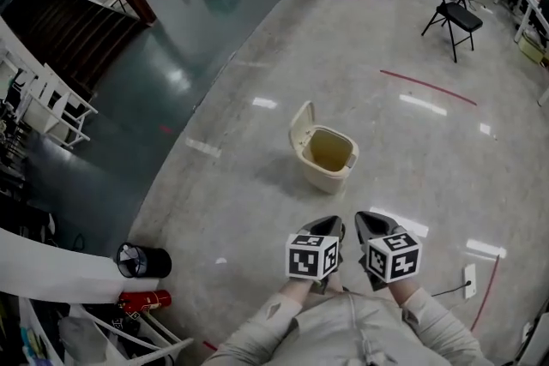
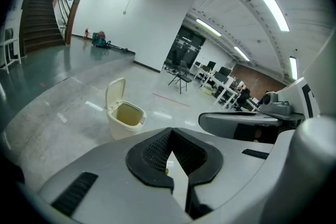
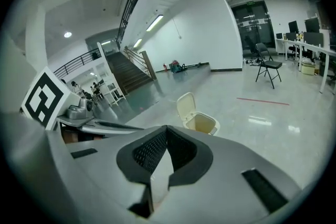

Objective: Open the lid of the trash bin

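Both grippers are held low and close to the person's body, side by side and touching nothing. The left gripper [image 1: 330, 225] has its jaws pressed together with nothing between them; its own view shows the black pads meeting at the tips. The right gripper [image 1: 365, 220] is clenched the same way and is also empty. Ahead of them and well apart stands the trash bin [image 1: 326, 159] on the pale floor [image 1: 412, 167]. It sits roughly straight out from the left gripper, and ahead and a little to the left of the right one. Its lid [image 1: 301, 126] is tipped up at the bin's far-left edge, on the side away from the grippers, and stands nearly upright. The mouth is wide open, so the yellowish inside shows in all three views. Judged from that, the task's one step looks finished: the lid is up, seems to hold there by itself, and neither gripper is near it. Nothing appears left to do on the bin; at most the grippers could be lowered or drawn aside. Whether the lid is latched open or merely leaning back cannot be told from these views. Far beyond the bin, off to the right of the right gripper, a folding chair [image 1: 452, 13] stands well apart from the bin.
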Demonstrator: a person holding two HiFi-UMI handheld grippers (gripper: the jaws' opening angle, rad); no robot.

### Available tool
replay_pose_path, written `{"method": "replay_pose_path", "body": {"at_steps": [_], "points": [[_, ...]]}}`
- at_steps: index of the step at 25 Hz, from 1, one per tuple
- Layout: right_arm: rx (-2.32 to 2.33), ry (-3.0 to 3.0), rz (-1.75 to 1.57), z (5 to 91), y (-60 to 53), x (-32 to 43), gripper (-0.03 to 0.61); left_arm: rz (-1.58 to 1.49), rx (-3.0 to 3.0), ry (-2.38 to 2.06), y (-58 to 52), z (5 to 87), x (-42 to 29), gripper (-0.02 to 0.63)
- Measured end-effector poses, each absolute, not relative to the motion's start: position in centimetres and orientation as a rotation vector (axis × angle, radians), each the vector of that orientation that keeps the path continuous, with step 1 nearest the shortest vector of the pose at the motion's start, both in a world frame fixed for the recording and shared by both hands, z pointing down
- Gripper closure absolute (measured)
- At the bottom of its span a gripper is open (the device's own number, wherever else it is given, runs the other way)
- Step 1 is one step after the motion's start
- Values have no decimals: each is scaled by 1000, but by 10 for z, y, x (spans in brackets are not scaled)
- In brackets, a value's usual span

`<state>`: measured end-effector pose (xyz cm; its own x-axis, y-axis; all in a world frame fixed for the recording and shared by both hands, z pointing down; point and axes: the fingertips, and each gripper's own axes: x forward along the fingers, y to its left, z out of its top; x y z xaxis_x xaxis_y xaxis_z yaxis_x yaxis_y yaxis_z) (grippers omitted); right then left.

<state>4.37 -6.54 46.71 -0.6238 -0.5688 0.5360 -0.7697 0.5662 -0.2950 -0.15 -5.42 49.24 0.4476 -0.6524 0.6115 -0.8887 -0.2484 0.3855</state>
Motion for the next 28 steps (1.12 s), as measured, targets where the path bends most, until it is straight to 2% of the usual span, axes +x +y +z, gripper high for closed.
{"method": "replay_pose_path", "body": {"at_steps": [28], "points": [[1114,-2540,545,425,-49,47,574,433,2096,-1312,-37,460,2,609]]}}
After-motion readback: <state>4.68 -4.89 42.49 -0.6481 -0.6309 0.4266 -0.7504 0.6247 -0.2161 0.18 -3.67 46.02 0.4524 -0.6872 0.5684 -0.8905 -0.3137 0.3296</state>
